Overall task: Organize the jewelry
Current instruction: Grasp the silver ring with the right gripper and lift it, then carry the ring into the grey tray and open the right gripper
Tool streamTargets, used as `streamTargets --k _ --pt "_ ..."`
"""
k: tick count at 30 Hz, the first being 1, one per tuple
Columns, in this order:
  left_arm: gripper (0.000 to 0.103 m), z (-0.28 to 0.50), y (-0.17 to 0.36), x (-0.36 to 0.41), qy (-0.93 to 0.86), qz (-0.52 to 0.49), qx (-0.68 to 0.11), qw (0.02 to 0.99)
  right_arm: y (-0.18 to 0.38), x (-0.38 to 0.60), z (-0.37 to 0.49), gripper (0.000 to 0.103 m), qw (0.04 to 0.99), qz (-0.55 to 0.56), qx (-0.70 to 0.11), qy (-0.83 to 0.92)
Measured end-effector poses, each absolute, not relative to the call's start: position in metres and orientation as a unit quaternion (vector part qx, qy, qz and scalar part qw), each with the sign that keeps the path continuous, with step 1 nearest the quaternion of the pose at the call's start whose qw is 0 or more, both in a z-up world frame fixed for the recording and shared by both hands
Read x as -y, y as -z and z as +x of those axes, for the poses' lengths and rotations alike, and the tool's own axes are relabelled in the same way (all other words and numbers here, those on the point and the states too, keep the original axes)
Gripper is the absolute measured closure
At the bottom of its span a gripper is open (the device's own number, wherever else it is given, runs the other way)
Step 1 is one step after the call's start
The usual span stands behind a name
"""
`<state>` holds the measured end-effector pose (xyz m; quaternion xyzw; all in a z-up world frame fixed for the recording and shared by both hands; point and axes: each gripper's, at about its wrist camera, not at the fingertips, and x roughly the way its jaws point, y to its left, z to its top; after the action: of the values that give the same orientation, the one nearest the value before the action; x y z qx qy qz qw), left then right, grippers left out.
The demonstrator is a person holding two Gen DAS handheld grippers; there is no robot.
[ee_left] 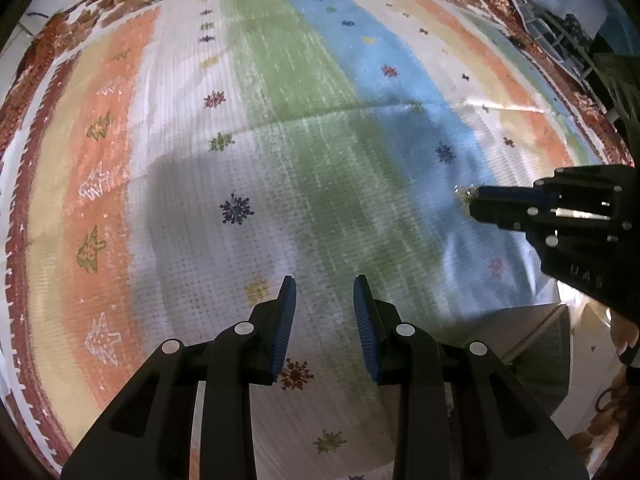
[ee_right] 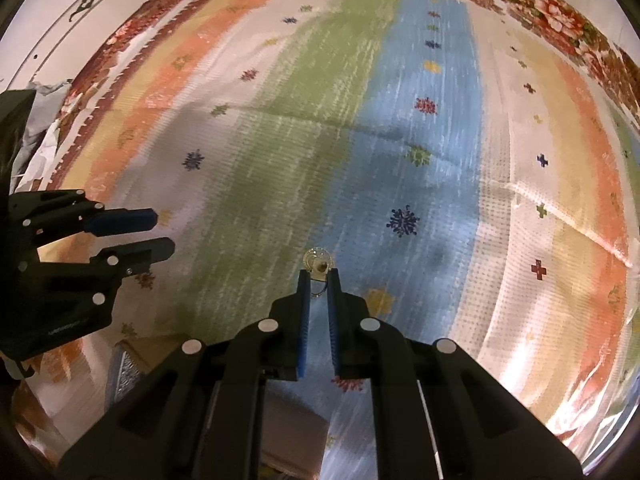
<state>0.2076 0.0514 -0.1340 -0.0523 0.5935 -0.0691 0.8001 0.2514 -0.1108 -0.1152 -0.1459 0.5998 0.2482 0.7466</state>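
My right gripper (ee_right: pixel 319 274) is shut on a small piece of jewelry (ee_right: pixel 318 261), a clear round stone on a gold setting that sticks out past the blue pads. It hangs above the blue stripe of the striped cloth (ee_right: pixel 280 140). In the left wrist view the right gripper (ee_left: pixel 474 200) comes in from the right with the jewelry (ee_left: pixel 462 192) at its tip. My left gripper (ee_left: pixel 325 292) is open and empty above the cloth (ee_left: pixel 300 120); it also shows at the left of the right wrist view (ee_right: pixel 162 232).
A grey box corner (ee_left: pixel 536 344) lies at the lower right of the left wrist view, and a box edge (ee_right: pixel 128 364) shows at the lower left of the right wrist view. A floral border (ee_right: pixel 560 12) rings the cloth.
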Motion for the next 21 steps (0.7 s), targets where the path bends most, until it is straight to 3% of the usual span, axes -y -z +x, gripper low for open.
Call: streamTargets --k 21 --pt "0.074 0.178 0.083 -0.024 0.101 -0.062 -0.542 0.832 0.07 0.116 0.208 0.093 0.769 -0.111 -0.563 -0.282"
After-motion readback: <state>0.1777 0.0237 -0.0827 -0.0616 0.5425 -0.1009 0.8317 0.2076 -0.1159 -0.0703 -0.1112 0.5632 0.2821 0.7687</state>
